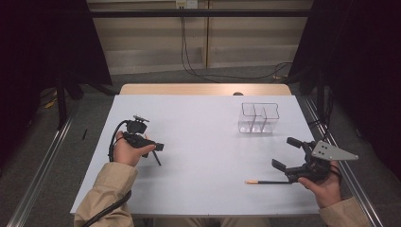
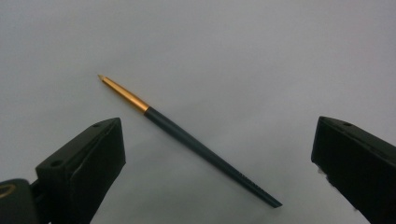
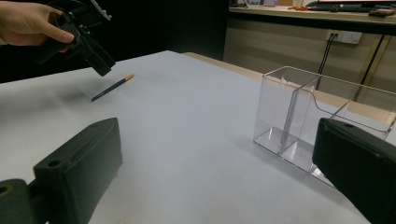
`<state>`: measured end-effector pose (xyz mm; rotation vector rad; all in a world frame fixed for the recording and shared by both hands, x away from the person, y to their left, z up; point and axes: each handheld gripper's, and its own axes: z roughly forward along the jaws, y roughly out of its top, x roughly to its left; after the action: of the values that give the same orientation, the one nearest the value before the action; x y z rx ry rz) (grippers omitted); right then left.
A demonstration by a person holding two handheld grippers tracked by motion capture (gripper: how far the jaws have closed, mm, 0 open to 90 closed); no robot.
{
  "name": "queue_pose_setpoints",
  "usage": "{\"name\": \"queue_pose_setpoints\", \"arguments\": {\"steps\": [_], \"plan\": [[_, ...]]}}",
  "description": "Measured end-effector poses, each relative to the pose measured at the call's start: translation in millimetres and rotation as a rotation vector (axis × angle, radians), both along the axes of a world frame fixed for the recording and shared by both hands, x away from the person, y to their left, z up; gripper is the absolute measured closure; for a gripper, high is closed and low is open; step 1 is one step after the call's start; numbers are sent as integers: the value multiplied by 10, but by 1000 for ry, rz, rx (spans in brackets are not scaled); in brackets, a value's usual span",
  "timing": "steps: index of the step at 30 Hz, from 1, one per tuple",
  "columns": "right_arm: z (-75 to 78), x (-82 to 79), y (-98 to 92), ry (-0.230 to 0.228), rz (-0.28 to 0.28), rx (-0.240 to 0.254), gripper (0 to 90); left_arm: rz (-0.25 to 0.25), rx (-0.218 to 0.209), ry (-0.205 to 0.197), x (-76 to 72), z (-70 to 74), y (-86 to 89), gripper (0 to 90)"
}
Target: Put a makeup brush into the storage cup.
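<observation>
My left gripper hovers over the pen lying flat on the table, jaws wide apart on either side of the shaft. I'd drop straight down, square the jaws across the dark shaft near its middle, then close gently so it doesn't roll. My right gripper, jaws also apart, sits by a second pen.

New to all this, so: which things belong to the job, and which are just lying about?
Job: left claw, pen between its jaws, right claw, second pen, clear organiser.
Lying about: floor cables, wall socket.
</observation>
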<state>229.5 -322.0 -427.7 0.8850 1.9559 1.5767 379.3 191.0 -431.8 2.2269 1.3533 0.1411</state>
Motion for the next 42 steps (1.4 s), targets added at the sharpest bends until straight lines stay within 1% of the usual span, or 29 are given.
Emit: {"name": "queue_pose_setpoints", "arguments": {"steps": [1,3,4,5,6,8,9,11,13,14,15,17,20,21,25,26,27,28,29,30,31,33,35,37,38,40,42], "plan": [[0,0,-1,0,-1,-1,8,0,9,1,4,2,7,29],[0,0,-1,0,-1,-1,9,3,10,0,1,8,-4,36],[0,-1,-1,-2,-1,-1,8,-3,21,0,-3,15,-8,48],[1,-1,-1,-3,-2,-2,9,3,39,3,-9,18,-23,55],[3,-2,0,-5,-1,-2,9,-8,46,2,-8,21,-30,58],[3,-1,1,-4,-1,-3,9,-12,59,5,-12,25,-46,82],[2,0,2,-4,-1,-3,8,-18,74,3,-9,31,-49,90],[1,0,1,-4,-1,-3,8,-17,85,1,-9,34,-56,103],[2,0,0,-6,-2,-3,9,-18,88,-3,-9,37,-55,126],[2,-1,-1,-6,-4,-3,9,-13,83,-4,-12,39,-58,137],[2,0,-2,-6,-3,-3,9,-19,96,-7,-12,46,-58,153],[1,0,-3,-5,-3,-3,9,-20,104,-7,-17,53,-61,161],[1,0,-4,-3,-5,-4,9,-18,100,-1,-19,59,-58,196],[2,0,-4,-4,-4,-3,9,-9,98,5,-22,59,-60,201],[3,-1,-5,-4,-4,-3,9,-13,117,11,-21,45,-56,242],[3,-1,-5,-4,-4,-3,9,-3,111,11,-26,35,-60,253],[4,-2,-5,-4,-3,-1,9,-8,118,11,-21,34,-54,261],[5,-3,-5,-4,-4,-2,9,-13,106,12,-24,24,-54,280],[6,-3,-6,-4,-4,-1,8,-4,100,27,-26,16,-55,336],[6,-3,-7,-3,-4,1,8,-4,104,29,-21,11,-52,343],[6,-3,-8,-3,-5,1,9,13,92,42,-25,0,-57,334],[5,-1,-11,-2,-4,0,9,43,85,79,-27,-20,-62,341],[4,1,-12,-3,-5,-2,9,59,82,102,-26,-32,-66,343],[3,2,-11,-3,-3,-1,8,71,86,128,-20,-45,-64,376],[3,2,-11,-3,-3,0,8,79,89,135,-19,-50,-69,395],[0,5,-10,-5,-3,-2,9,79,85,152,-12,-53,-68,448],[0,4,-11,-2,-1,0,8,89,89,158,-9,-61,-77,488]]}}
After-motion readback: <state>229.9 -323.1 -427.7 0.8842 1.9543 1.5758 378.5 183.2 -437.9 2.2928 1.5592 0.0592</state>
